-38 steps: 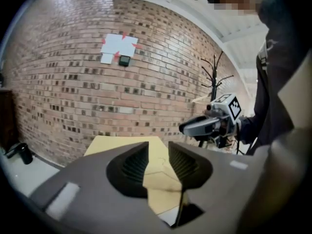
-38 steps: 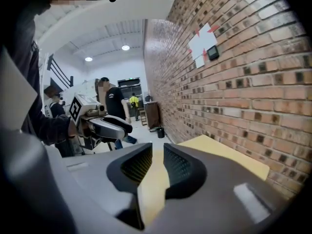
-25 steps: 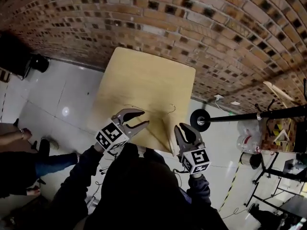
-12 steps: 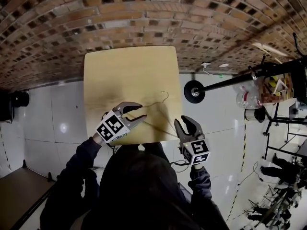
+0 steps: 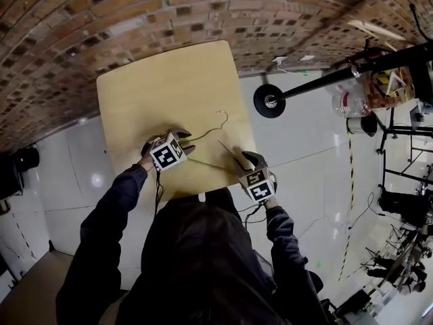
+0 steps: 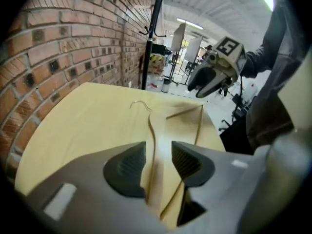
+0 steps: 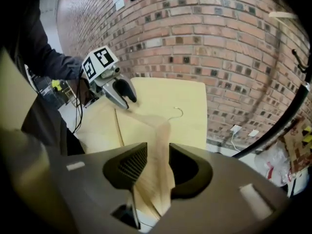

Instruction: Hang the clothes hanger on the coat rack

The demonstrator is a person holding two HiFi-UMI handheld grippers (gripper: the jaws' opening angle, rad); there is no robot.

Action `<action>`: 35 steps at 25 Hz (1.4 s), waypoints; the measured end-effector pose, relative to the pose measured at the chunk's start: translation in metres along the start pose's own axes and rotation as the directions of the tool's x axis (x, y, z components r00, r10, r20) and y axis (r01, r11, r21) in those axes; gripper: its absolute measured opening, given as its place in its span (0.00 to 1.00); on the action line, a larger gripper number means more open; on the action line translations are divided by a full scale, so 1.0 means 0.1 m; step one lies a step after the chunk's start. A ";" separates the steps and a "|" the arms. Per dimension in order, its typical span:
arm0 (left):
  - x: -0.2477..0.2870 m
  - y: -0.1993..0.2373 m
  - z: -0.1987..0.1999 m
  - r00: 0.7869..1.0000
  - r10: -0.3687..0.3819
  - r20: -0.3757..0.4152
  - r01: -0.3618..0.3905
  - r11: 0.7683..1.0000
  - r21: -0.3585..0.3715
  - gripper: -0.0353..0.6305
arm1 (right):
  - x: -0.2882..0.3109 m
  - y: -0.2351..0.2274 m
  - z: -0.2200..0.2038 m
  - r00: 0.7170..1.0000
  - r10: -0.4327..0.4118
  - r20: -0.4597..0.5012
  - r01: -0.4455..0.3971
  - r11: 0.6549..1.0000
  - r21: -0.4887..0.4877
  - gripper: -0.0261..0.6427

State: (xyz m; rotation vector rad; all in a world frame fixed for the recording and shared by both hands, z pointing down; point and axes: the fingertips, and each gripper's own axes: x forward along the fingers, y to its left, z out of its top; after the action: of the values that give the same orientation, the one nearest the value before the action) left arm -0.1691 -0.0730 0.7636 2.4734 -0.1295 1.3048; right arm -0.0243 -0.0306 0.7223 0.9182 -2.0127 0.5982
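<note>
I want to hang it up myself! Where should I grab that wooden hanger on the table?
Probably one sloping shoulder arm, from straight above. The hanger lies flat on the table, hook pointing toward the brick wall, so only its narrow sides are reachable, and the hook stays free.

Right gripper [image 7: 157, 152], jaws just opening, astride the hanger [image 7: 158, 128] arm, not clamped. Left gripper [image 7: 124, 95] at hanger's far-left end; brick wall [image 7: 219, 38] beyond hanger.
</note>
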 end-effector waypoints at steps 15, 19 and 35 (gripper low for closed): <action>0.43 0.01 -0.31 0.987 -0.057 -0.151 0.064 0.997 0.045 0.26 | 0.49 -0.03 -0.52 0.971 0.010 -0.239 -0.024 0.998 -0.056 0.27; 0.45 0.05 -0.34 0.985 -0.033 -0.171 0.045 0.997 0.064 0.22 | 0.54 0.05 -0.55 0.962 -0.001 -0.274 -0.034 0.992 -0.121 0.22; 0.34 0.05 -0.18 0.986 0.075 -0.149 -0.048 0.983 0.177 0.18 | 0.28 -0.02 -0.35 0.968 -0.085 -0.236 0.062 0.993 -0.102 0.17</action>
State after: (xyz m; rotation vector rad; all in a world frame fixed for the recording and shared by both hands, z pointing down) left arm -0.1648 -0.0688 0.8013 2.5135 -0.0576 1.5917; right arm -0.0170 -0.0189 0.7653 0.8190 -1.7666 0.5413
